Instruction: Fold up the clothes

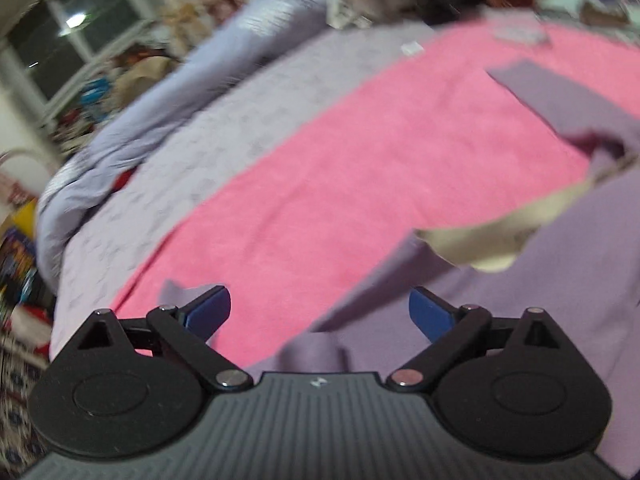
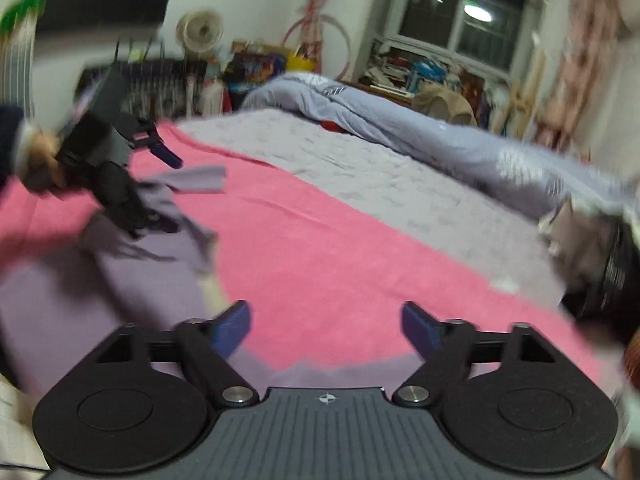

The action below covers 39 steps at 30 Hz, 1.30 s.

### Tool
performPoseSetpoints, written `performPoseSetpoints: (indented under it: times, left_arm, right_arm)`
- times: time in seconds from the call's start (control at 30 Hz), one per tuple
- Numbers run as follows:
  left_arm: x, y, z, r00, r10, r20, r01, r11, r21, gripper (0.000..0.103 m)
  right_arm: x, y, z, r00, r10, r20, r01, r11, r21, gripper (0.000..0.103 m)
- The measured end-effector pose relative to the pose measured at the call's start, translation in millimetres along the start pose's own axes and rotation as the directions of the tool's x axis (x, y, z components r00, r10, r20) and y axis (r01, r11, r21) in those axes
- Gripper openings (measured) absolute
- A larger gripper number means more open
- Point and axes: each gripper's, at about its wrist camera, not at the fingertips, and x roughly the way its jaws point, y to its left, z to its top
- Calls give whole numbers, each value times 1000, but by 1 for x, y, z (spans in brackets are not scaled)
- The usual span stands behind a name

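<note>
A purple garment (image 1: 540, 300) with a beige inner band (image 1: 500, 232) lies rumpled on a pink blanket (image 1: 360, 168) spread over the bed. My left gripper (image 1: 320, 310) hovers open over the garment's edge, and nothing sits between its blue pads (image 1: 212, 308). In the right wrist view, the same left gripper (image 2: 174, 194) is held by a hand (image 2: 40, 160) just above a raised fold of the purple garment (image 2: 80, 292). My right gripper (image 2: 326, 330) is open above the pink blanket (image 2: 360, 248), with the garment's hem below it. Both views are motion-blurred.
A lilac quilted bedspread (image 2: 340, 160) lies under the blanket, with a bunched light-blue duvet (image 2: 400, 120) along its far side. A heap of other clothes (image 2: 592, 248) sits at the right of the bed. Cluttered shelves, a fan (image 2: 200, 32) and a window (image 2: 460, 12) stand behind.
</note>
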Motion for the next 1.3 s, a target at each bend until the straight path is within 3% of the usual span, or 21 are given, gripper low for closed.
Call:
performPoseSetpoints:
  times: [0.17,0.27,0.33,0.37,0.4,0.53,0.7,0.77,0.83,0.87,0.93,0.97,1.0,1.03,1.07,1.1,1.2,1.3]
  left_arm:
    - [25,-20,1,999,-38,-28,40,995,87,97]
    - [35,-24,2,996,-82,-47,86,993,85,97]
    - [38,-23,1,994,-103,-45,105,993,51,97]
    - [40,-21,0,992,-114,-47,116,993,27,97]
    - [40,-18,0,991,-126,-52,127,992,5,97]
    - [35,-13,-5,985,-164,-45,162,986,-44,82]
    - [26,-25,-6,992,-126,-26,127,992,25,75]
    - [27,-25,-5,992,-124,-29,125,992,28,77]
    - [29,-22,-3,992,-118,-37,118,993,16,84]
    - [29,-20,-2,993,-111,-38,111,994,17,87]
    - [29,-18,-1,994,-107,-36,108,994,33,89]
    - [31,-17,-1,992,-122,-43,124,992,39,91]
    - [33,-16,0,989,-137,-49,139,989,44,92]
    - [35,-16,0,988,-146,-53,149,988,46,93]
    - [37,-16,0,988,-148,-52,151,988,43,95]
    - [38,-15,0,987,-150,-50,152,988,39,96]
    - [40,-11,-3,985,-168,-46,168,986,3,97]
    - [39,-8,-6,982,-183,-38,181,983,-36,92]
  right_arm:
    - [63,-16,40,987,-158,-33,158,987,-6,87]
    - [55,-28,34,977,-210,-31,211,976,57,83]
    - [44,-36,26,971,-239,-28,240,965,108,66]
    - [39,-40,22,967,-253,-28,254,958,133,31]
    - [33,-44,18,963,-267,-27,268,950,158,8]
    - [11,-60,2,946,-324,-30,321,911,258,7]
    - [-16,-78,-20,919,-391,-47,382,856,347,8]
    - [-26,-71,-33,899,-429,-89,438,867,237,9]
    - [-26,-54,-49,843,-512,-163,523,851,35,14]
    - [-23,-48,-56,834,-523,-178,527,850,-28,21]
    - [-19,-38,-66,845,-507,-171,498,862,-96,36]
    - [-21,-33,-68,867,-479,-140,467,878,-109,45]
    - [-29,-28,-65,903,-421,-84,413,906,-93,50]
    - [-36,-25,-59,939,-343,-27,341,938,-65,53]
    - [-43,-21,-51,967,-250,37,252,967,-38,64]
    - [-49,-17,-42,983,-153,104,156,988,-19,72]
    - [-48,1,-20,980,72,187,-66,997,-39,73]
    - [-20,29,-6,972,197,128,-185,977,-105,69]
